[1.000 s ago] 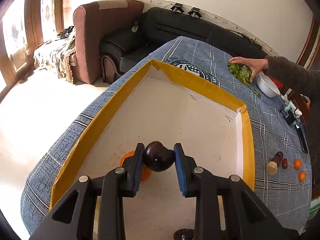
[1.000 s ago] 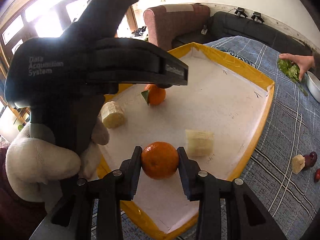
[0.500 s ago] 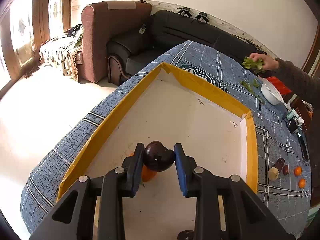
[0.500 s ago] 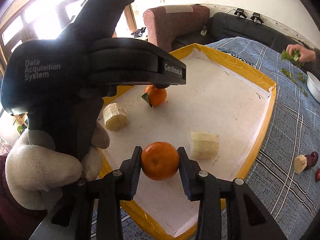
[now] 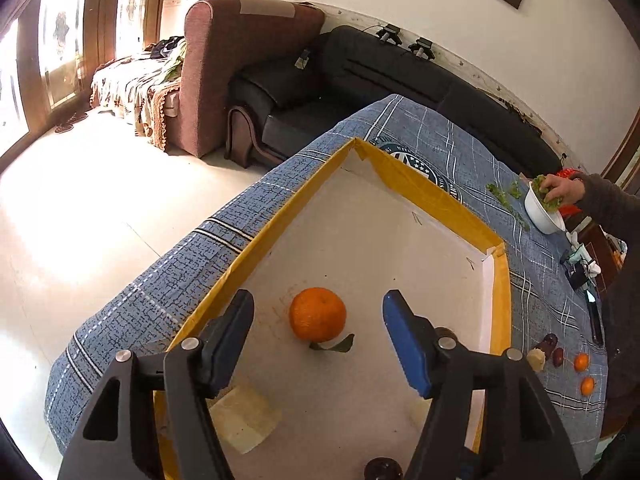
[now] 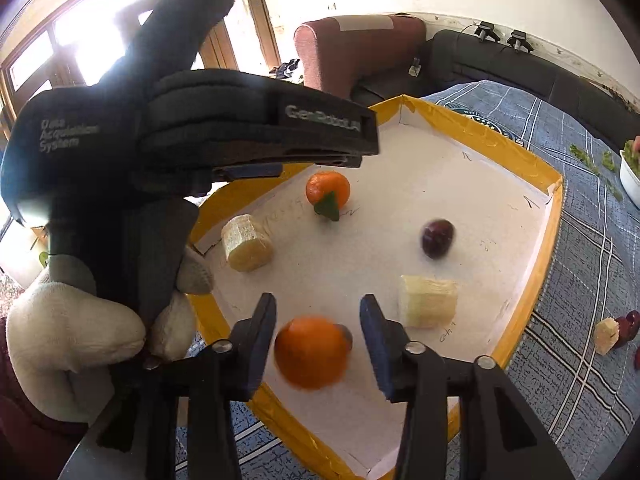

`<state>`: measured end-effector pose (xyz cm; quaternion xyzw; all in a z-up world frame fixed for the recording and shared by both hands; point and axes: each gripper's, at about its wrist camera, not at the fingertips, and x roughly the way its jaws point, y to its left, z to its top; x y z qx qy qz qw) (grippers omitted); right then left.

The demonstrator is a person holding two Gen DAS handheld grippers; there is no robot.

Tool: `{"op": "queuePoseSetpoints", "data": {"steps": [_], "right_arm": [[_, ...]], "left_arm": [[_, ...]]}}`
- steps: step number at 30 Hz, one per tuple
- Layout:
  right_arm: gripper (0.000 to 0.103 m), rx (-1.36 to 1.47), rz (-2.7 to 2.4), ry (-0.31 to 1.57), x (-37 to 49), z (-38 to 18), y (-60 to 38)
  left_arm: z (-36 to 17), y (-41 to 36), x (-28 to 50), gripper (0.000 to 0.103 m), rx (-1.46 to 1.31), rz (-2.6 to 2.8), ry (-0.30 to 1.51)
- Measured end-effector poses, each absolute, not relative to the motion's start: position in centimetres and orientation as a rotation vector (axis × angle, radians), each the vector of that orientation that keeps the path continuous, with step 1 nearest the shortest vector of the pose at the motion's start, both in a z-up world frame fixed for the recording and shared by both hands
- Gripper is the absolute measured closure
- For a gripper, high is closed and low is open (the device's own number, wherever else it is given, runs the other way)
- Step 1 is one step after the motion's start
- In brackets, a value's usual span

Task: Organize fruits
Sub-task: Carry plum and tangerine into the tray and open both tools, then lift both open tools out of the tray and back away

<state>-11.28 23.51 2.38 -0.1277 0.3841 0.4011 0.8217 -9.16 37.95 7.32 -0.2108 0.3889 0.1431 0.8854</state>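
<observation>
On the blue plaid table (image 5: 448,136), I see the yellow-rimmed tray (image 5: 428,196) holding the fruit. My left gripper (image 5: 318,322) hangs over the tray's left edge, jaws spread wide and empty; an orange with a leaf (image 5: 317,314) sits on the tray floor between and just beyond the fingers. My right gripper (image 6: 318,334) is parted too, at the tray's near edge, a blurred orange (image 6: 310,352) in the gap; I can't tell whether it touches either pad. A plum (image 6: 437,237) lies near the tray's right edge, beyond a pale chunk (image 6: 428,301).
</observation>
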Motion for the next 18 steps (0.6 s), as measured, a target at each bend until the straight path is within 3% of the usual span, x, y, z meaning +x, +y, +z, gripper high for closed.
{"op": "queuePoseSetpoints", "data": {"steps": [2,4,11,18], "right_arm": [[0.035,-0.261,0.854,0.809,-11.3,2.6,23.3],[0.03,-0.247,0.862,0.795,-11.6,2.8,23.2],[0.016,-0.264,0.849,0.698,-13.3,4.1,22.6],[0.014,-0.268,0.836,0.653,-14.0,5.1,21.9]], "left_arm": [[7.9,38.2,-9.7,0.034,-0.447,0.299,0.791],[8.5,38.3,-10.3,0.034,-0.453,0.301,0.774],[10.4,38.0,-12.0,0.032,-0.446,0.303,0.717],[11.5,37.7,-13.2,0.029,-0.436,0.313,0.685]]}}
